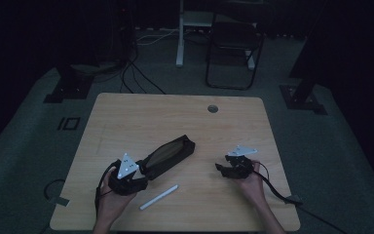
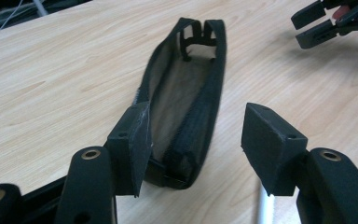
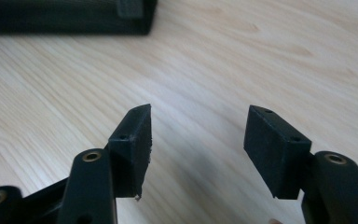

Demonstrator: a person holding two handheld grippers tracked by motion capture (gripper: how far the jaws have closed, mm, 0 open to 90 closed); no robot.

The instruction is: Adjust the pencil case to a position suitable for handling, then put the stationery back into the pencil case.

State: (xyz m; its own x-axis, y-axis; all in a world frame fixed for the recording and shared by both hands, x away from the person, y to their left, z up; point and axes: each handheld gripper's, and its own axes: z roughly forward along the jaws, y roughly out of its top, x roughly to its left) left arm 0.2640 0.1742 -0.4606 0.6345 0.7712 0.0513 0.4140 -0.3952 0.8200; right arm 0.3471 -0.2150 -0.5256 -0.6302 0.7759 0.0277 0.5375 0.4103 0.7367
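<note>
The long black fabric pencil case point(image 2: 186, 107) lies unzipped on the wooden tabletop point(image 1: 141, 117), mouth up for the white pen point(image 1: 158, 197), left gripper point(image 2: 193, 144) jaws apart astride its end, right gripper point(image 3: 196, 154) wide, empty.

The high view is very dim, the room beyond the table point(image 1: 126, 117) nearly black toward twelve o'clock (only the wood catches weak light). Both gripper views are far brighter and evenly lit, with soft shadows on the wood; their near jaws at six o'clock look slightly blurred.
</note>
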